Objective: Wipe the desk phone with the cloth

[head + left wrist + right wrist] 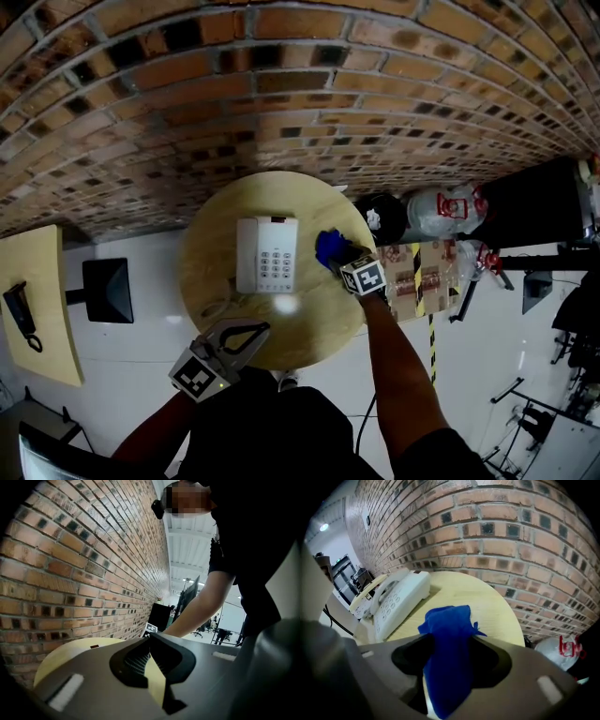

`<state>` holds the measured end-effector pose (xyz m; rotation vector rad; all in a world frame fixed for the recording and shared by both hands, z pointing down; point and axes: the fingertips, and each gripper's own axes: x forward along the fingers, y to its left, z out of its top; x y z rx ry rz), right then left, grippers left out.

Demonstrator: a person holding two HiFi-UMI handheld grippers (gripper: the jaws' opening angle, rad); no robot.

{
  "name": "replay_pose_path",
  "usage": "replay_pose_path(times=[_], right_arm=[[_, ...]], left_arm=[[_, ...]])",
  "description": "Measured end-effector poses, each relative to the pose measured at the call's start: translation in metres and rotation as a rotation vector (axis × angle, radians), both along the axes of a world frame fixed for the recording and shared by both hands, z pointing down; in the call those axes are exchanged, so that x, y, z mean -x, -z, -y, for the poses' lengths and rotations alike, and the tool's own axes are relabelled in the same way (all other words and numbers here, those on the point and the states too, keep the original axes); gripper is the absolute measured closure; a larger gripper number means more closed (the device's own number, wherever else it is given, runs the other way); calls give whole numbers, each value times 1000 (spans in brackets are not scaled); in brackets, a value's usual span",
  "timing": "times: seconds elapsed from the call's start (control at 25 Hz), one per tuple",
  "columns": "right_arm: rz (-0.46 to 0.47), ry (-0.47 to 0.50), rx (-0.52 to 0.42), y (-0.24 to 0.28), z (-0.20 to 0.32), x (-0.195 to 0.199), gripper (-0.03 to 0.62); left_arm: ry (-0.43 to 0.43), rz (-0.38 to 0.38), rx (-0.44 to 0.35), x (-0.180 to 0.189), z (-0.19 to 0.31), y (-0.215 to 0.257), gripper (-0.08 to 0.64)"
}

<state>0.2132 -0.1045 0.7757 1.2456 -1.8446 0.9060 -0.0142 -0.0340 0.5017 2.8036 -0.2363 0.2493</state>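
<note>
Across the whole upper part of the frame runs a brick wall (281, 94), and below it, about the middle, stands a round pale-wood counter (211, 244) on a white floor (141, 347). To its right, by the wall, sits a knotted clear plastic bag (445, 211) with red print.

A white desk phone (266, 255) lies at the counter's centre, handset in its cradle on the left side, keypad to the right. Just right of the phone, on the counter's right-hand edge, is the blue cloth (328, 246), bunched up and apart from the phone.

From the lower right the right tongs (336, 258) reach up to that cloth. Seen from their own camera, the right tongs (450, 641) stand wide apart, with the cloth (449, 634) draped loosely in the gap and trailing forward onto the wood; the pads do not pinch it.

At the lower left, off the counter's near edge, the left tongs (258, 328) are closed tip to tip with nothing held. Their own camera shows the same, only counter (70, 651) visible through the slit behind the left tongs (150, 639).
</note>
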Motion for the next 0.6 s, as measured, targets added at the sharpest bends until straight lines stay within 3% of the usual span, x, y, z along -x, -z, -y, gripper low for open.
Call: replay_pose_path(times=[0.08,0.24,0.44,0.6], right_arm=[[-9,7,4,-2,2,1,368],[-52,73,9,0,4,8,494],[-43,88,-31,13,13,17,517],[16,117,-141,50,35,41,518]], left_arm=[[7,8,13,4,1,-3,565],[15,12,18,6,1,-6,565],[21,-7,-4,6,0,-3,565],[37,-16,-4,9,-3,3,565]])
